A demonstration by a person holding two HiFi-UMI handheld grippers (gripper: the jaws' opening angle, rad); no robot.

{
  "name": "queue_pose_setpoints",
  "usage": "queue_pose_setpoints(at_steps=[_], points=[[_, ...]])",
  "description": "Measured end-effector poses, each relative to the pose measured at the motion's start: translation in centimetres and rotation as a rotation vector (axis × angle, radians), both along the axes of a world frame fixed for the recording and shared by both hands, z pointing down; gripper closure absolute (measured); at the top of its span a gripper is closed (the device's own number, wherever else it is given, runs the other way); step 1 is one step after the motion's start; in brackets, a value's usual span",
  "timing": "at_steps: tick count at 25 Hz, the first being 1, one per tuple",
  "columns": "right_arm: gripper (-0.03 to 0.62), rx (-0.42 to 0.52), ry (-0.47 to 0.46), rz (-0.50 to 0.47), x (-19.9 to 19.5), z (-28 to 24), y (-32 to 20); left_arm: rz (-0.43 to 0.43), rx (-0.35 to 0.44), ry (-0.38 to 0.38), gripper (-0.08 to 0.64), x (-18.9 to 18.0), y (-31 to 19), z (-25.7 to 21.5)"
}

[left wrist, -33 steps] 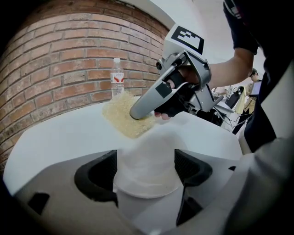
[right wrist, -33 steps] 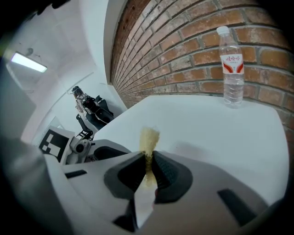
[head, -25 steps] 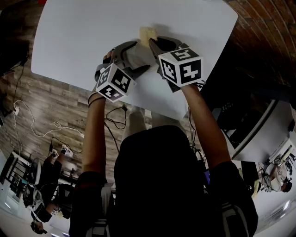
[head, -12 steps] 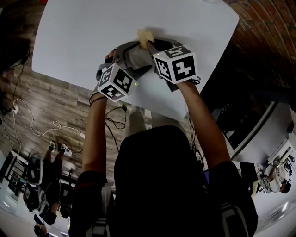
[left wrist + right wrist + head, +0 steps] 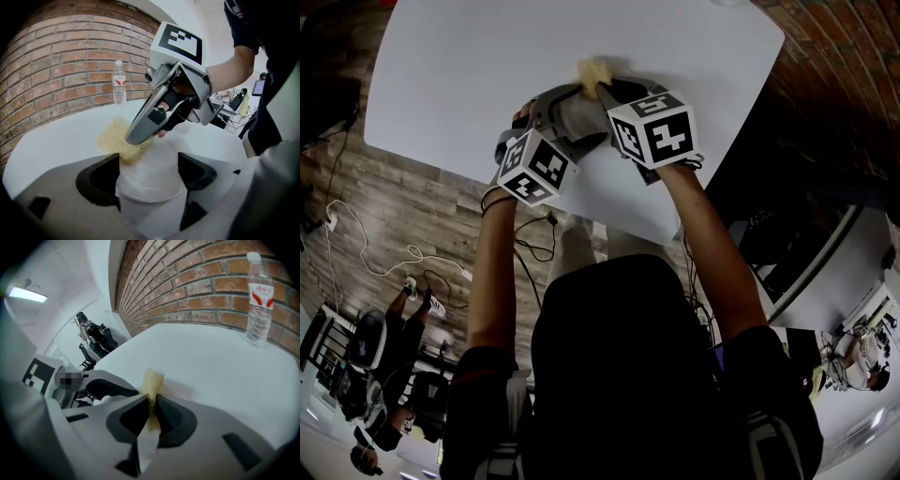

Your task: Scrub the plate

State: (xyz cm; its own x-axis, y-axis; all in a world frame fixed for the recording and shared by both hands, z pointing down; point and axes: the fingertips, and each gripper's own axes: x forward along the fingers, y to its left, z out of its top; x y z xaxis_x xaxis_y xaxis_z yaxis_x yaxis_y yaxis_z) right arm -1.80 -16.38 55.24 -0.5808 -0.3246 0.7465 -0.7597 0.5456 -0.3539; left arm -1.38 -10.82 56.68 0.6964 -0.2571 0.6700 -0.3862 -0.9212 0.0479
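Observation:
A white plate [image 5: 154,176] sits between the jaws of my left gripper [image 5: 149,171], which is shut on it and holds it over the white table [image 5: 469,75]. My right gripper [image 5: 152,411] is shut on a yellow sponge [image 5: 153,380]. In the left gripper view the right gripper [image 5: 140,133] reaches in from the upper right and presses the sponge [image 5: 112,138] against the plate's far left rim. From the head view both marker cubes sit close together, with the sponge [image 5: 592,71] poking out beyond them; the plate is mostly hidden under the grippers.
A clear water bottle [image 5: 119,89] stands at the table's far edge by the brick wall [image 5: 61,61]; it also shows in the right gripper view as the bottle [image 5: 258,301]. Cables [image 5: 366,253] lie on the wooden floor to the left. People sit at the lower left.
The right gripper and sponge have shifted slightly left toward the left gripper over the past second. Almost nothing differs from half a second ago.

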Motion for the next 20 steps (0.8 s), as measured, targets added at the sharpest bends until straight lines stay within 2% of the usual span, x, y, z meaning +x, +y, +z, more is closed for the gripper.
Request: queue_pose_setpoints(at_steps=[20], points=[[0.554, -0.015, 0.034, 0.029, 2.4, 0.1, -0.1, -0.01, 0.012, 0.014, 0.187, 0.0, -0.2, -0.5]])
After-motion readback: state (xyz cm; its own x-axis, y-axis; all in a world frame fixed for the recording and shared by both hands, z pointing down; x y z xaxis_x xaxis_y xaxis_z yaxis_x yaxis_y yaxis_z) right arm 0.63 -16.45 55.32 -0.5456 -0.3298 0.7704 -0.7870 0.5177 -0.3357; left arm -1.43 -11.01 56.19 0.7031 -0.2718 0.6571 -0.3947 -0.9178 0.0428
